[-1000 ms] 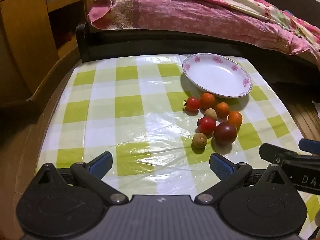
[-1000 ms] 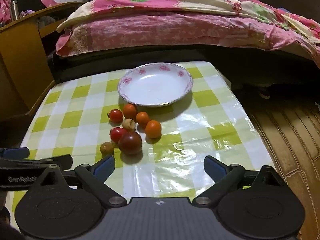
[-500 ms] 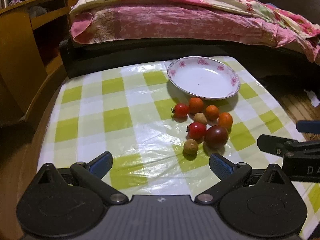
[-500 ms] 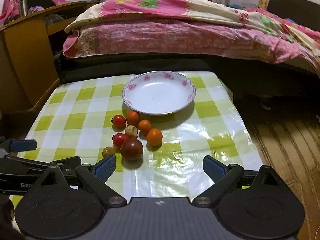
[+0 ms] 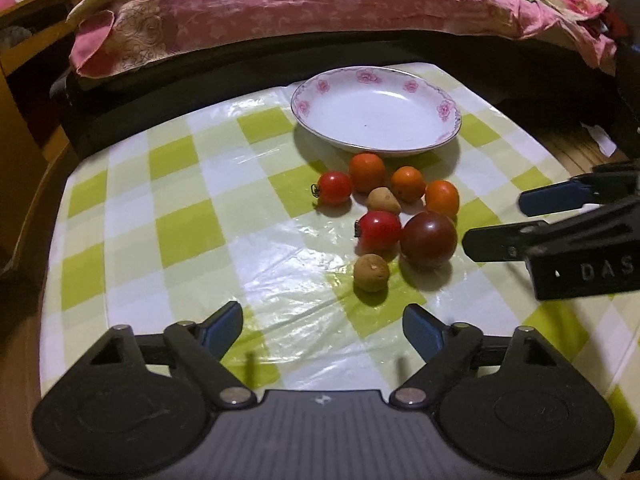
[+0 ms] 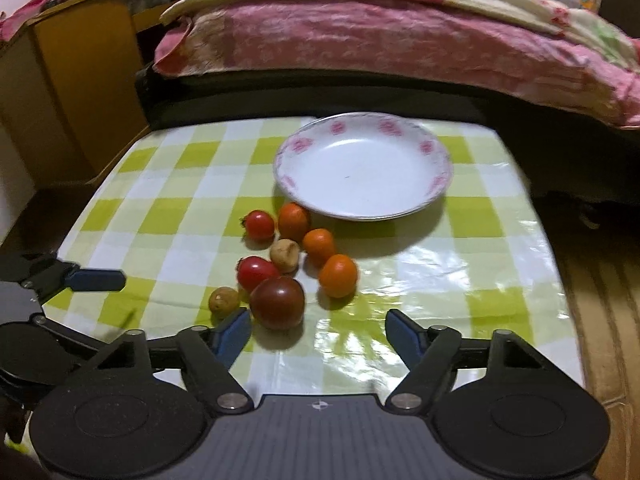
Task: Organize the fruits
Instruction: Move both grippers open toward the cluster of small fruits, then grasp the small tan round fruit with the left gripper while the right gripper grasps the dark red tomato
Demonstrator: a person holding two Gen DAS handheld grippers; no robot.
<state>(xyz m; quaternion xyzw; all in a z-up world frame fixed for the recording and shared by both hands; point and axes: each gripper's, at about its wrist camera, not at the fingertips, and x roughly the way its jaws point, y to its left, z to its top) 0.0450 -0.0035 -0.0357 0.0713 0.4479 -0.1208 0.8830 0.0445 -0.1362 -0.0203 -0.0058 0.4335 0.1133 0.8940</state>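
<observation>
- Both pairs of jaws are seen spread wide and gripping nothing: the left gripper point(image 5: 322, 330) and the right gripper point(image 6: 319, 331) are each held low over the near part of the green-and-white checked plastic tablecloth point(image 5: 180, 216).
- In the left wrist view, the right gripper point(image 5: 560, 220) is seen entering from the right edge, just beside the fruit cluster.
- A white round ceramic plate with pink flower rim point(image 6: 362, 166) is seen at the far side of the cloth, with no fruit on it.
- Fruits are found clustered on the cloth just in front of the plate: a large dark purple-red tomato point(image 6: 278, 302), two small red cherry tomatoes point(image 5: 335, 187) point(image 5: 379, 230), three small orange fruits point(image 5: 367, 172) point(image 5: 407, 184) point(image 5: 441, 199), and two small brown round fruits point(image 5: 371, 272) point(image 5: 383, 200).
- The dark tomato is noted touching the nearer cherry tomato.
- A bed with pink floral quilt point(image 5: 320, 12) is seen behind the table.
</observation>
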